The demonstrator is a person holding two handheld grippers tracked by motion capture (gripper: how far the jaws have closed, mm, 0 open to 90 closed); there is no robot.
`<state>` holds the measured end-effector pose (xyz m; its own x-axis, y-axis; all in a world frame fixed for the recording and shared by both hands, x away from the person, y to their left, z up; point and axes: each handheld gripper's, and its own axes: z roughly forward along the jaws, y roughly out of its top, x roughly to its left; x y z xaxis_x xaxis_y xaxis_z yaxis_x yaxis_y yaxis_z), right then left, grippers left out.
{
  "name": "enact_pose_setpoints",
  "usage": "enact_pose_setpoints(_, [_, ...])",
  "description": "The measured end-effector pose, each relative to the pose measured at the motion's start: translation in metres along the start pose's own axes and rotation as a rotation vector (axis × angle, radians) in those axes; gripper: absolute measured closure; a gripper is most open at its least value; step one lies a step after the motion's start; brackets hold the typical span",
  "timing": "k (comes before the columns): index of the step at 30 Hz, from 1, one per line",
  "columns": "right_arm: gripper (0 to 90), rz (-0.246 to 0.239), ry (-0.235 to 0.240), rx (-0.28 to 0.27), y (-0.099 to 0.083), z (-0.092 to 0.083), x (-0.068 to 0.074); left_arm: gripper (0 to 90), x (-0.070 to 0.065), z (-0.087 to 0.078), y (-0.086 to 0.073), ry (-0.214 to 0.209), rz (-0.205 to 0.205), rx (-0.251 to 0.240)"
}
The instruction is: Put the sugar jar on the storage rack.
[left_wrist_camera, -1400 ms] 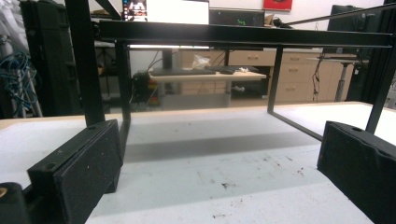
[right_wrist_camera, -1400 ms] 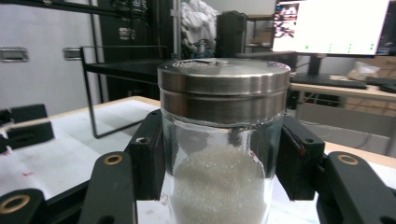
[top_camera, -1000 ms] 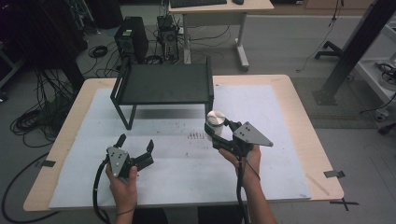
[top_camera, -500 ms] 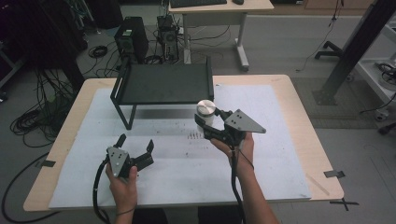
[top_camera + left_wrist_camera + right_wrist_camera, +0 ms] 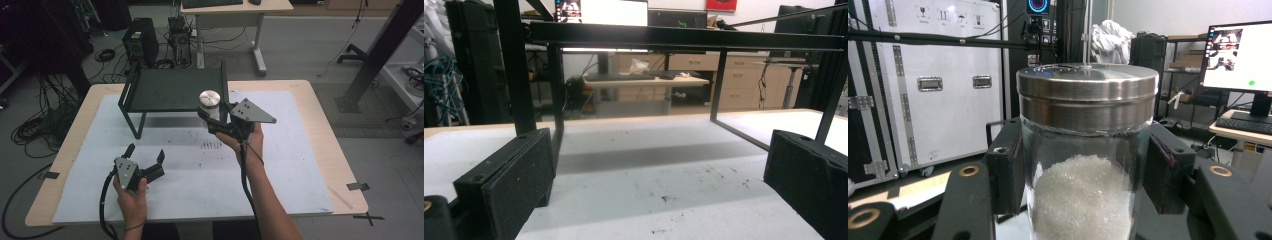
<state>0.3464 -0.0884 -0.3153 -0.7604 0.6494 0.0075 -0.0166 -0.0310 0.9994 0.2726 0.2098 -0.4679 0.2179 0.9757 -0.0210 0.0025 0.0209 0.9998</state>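
**Jar clamped in your right gripper, held up beside the shelf; left gripper apart and idle**

Your right gripper [image 5: 212,116] is closed on a clear glass jar with a brushed steel lid [image 5: 209,103]. In the right gripper view the two black jaws press against the glass on either side, just below the lid [image 5: 1087,95], and the jar [image 5: 1083,200] stands upright between them. White granular material fills the lower part of the jar. In the high view you hold the jar clear of the white paper sheet [image 5: 280,165] that covers the wooden table [image 5: 325,125], at the right front corner of the low black metal shelf [image 5: 172,90]. Whether the jar touches the shelf's edge cannot be told from the high view.

Your right hand [image 5: 245,142] grips the tool from below, with the grey three-cornered plate [image 5: 252,112] on top and the cable running back along your forearm.

Your left gripper [image 5: 146,159] rests low over the paper, well apart from the jar, near the front left of the sheet. Its jaws stand wide apart with nothing between them. In the left gripper view they point toward the shelf's black frame [image 5: 684,37], with stained paper [image 5: 664,185] lying between the two pads. Your left hand [image 5: 131,192] holds the tool from behind.
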Motion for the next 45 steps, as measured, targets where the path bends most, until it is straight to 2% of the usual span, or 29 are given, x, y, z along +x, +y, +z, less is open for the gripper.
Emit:
enact_pose_setpoints(8, [44.4, 0.002, 0.017, 0.000, 0.018, 0.025, -0.006, 0.4, 0.000, 0.000, 0.000, 0.000, 0.002, -0.001])
enact_pose_setpoints(15, [44.4, -0.009, 0.017, 0.009, 0.025, 0.042, -0.010, 0.5, 0.000, 0.000, 0.000, 0.000, 0.001, 0.000])
enact_pose_setpoints(18, [44.4, -0.013, 0.014, 0.018, 0.026, 0.054, -0.012, 0.5, 0.000, 0.000, 0.000, 0.000, 0.001, 0.000])
enact_pose_setpoints(27, [44.4, -0.015, 0.005, 0.041, 0.022, 0.079, -0.017, 0.5, 0.000, 0.000, 0.000, -0.001, 0.000, -0.001])
enact_pose_setpoints(34, [44.3, 0.007, -0.001, 0.063, 0.013, 0.097, -0.022, 0.5, 0.000, 0.000, 0.000, -0.002, 0.000, -0.001])
enact_pose_setpoints(45, [44.4, 0.017, -0.002, 0.077, 0.000, 0.114, -0.028, 0.4, 0.000, 0.000, 0.000, -0.002, 0.000, -0.001])
